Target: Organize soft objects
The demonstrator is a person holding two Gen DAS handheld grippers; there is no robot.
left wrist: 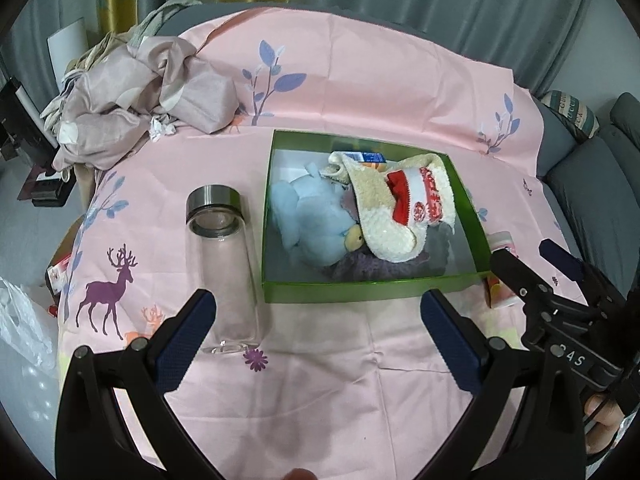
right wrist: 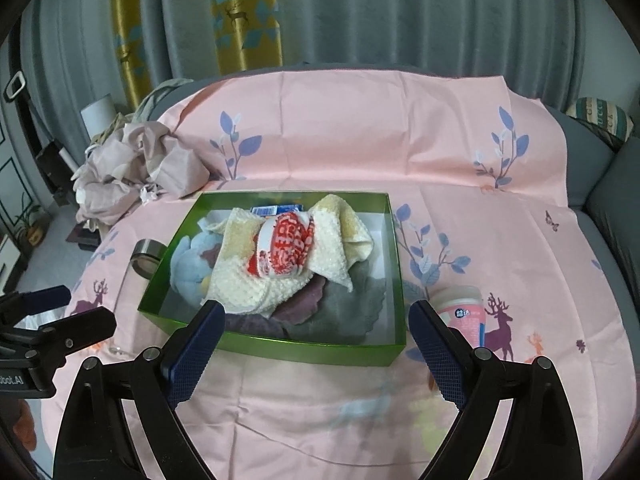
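- Left wrist view: your left gripper (left wrist: 316,320) is spread wide and holds nothing, hovering over the pink sheet (left wrist: 320,380) short of the green box (left wrist: 360,290).
- The soft things already lie in that box: a blue plush toy (left wrist: 312,220), a cream towel (left wrist: 392,236) wrapped round a red and white cloth (left wrist: 420,196), and grey-purple cloths (left wrist: 372,268) under them.
- A glass bottle (left wrist: 224,264) lies on its side just beside the box's left wall; it is hard, so I judge it no part of this sort.
- Your right gripper (left wrist: 532,260) shows at the right edge, jaws apart, empty.
- Right wrist view: your right gripper (right wrist: 316,340) is also wide and empty, at the box's near wall (right wrist: 304,346).
- A pink-labelled jar (right wrist: 464,312) stands by the box's right near corner.
- The packing looks near done. The crumpled bedding (right wrist: 136,164) at the sheet's far left corner may be the next soft thing; reaching it calls for a long move left past the bottle.
- Hidden: a blue packet (right wrist: 276,210) at the box's far wall is mostly covered, and what lies under the towel cannot be made out.
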